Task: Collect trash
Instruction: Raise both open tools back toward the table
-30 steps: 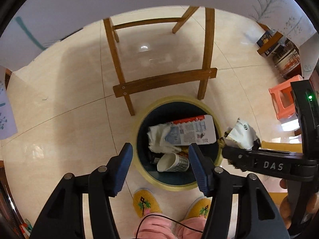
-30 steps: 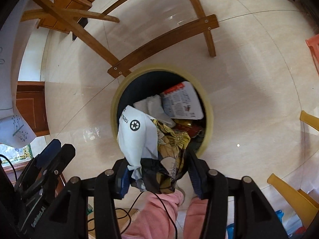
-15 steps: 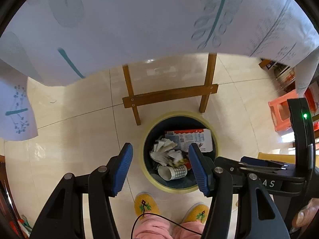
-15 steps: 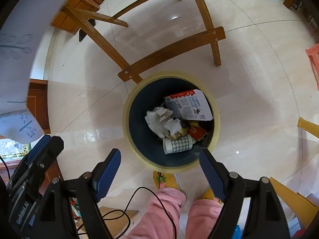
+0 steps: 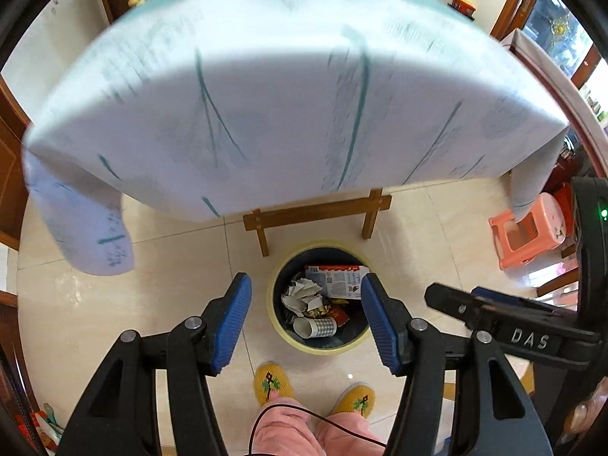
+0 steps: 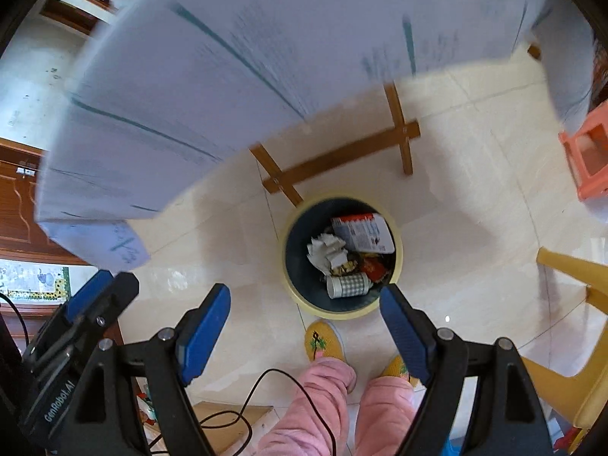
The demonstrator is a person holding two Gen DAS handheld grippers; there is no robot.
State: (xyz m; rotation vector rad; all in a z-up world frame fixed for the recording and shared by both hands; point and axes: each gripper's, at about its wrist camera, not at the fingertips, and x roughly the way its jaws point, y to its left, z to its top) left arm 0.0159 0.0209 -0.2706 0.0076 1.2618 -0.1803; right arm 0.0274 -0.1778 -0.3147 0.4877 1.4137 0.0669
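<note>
On the floor below stands a round trash bin [image 5: 323, 345] [image 6: 342, 313] with a yellow rim and a dark inside. It holds a white carton [image 5: 336, 279] [image 6: 363, 231], crumpled white paper [image 5: 300, 292] [image 6: 325, 249], a checked paper cup [image 5: 315, 326] [image 6: 347, 285] and small wrappers. High above it, my left gripper [image 5: 304, 280] points steeply down, its jaws opening with nothing between them. Beside it, my right gripper [image 6: 304, 289] stands wide open and empty, also high over the bin.
A table under a pale printed cloth [image 5: 285, 95] [image 6: 266, 57] fills the upper half, with wooden legs [image 5: 317, 211] behind the bin. An orange stool [image 5: 528, 231] stands right and a yellow chair [image 6: 570, 266] near right. The person's yellow slippers [image 5: 271, 382] touch the bin's near side.
Both grippers have risen well above the bin. The right gripper opened and let go of the white and floral wrapper, which is no longer between its jaws. The table top has come into view.
</note>
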